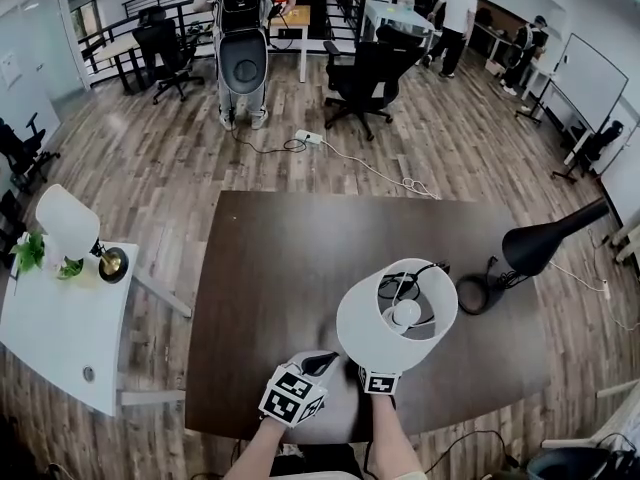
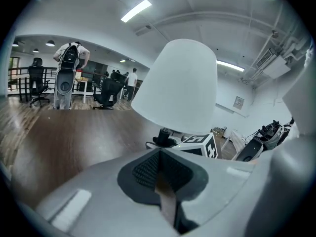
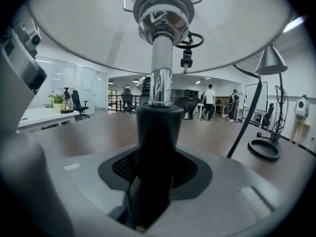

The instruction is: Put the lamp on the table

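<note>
My right gripper (image 1: 379,376) has its fingers (image 3: 197,172) clenched on the black lower stem of the lamp (image 1: 397,313), held upright over the near part of the dark counter (image 1: 290,258). In the head view the white shade hides the stem, the base and most of those fingers, so I cannot tell whether the lamp touches the counter. My left gripper (image 1: 318,363) sits just beside it, fingers pressed together on nothing. The right gripper's marker cube (image 2: 200,144) shows black-and-white squares, partly cut off.
</note>
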{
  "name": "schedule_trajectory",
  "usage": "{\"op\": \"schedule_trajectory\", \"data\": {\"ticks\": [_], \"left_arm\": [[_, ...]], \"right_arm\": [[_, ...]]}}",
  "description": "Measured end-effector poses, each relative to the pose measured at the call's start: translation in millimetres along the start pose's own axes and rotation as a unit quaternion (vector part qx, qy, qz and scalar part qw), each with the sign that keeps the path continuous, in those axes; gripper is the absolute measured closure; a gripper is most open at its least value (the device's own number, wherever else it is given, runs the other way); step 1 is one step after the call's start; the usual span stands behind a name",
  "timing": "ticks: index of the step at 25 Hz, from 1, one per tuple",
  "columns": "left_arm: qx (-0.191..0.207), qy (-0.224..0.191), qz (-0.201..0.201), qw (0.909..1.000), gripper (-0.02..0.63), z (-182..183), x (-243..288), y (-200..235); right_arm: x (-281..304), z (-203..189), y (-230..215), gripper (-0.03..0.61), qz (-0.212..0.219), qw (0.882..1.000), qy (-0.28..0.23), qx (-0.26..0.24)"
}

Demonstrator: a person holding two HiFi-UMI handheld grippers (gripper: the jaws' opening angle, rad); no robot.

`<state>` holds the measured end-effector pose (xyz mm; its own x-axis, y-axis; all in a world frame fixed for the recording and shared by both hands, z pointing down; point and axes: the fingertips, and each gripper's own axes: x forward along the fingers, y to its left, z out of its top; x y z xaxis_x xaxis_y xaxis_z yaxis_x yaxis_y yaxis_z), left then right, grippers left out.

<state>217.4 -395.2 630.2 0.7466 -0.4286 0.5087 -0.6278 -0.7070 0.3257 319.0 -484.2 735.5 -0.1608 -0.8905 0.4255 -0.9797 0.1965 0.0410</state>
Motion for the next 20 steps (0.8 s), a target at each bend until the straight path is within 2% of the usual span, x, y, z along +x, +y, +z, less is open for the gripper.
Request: {"op": "schedule_trajectory", "data": {"ticks": [13, 20], "left_arm": [[-0.002, 0.004, -0.001, 1.0000, 0.613, -7.6, -8.5, -3.4], [0.012, 0.014, -0.010, 0.9998, 0.614, -15.1, -4.7, -15.8]], "right_arm": [[1.2, 0.7, 1.9, 0.388, -0.013, 1.000, 0.002, -0.004], [-7.2, -7.7, 1.4, 0.374, -0.016, 1.000, 0.011, 0.016]]}}
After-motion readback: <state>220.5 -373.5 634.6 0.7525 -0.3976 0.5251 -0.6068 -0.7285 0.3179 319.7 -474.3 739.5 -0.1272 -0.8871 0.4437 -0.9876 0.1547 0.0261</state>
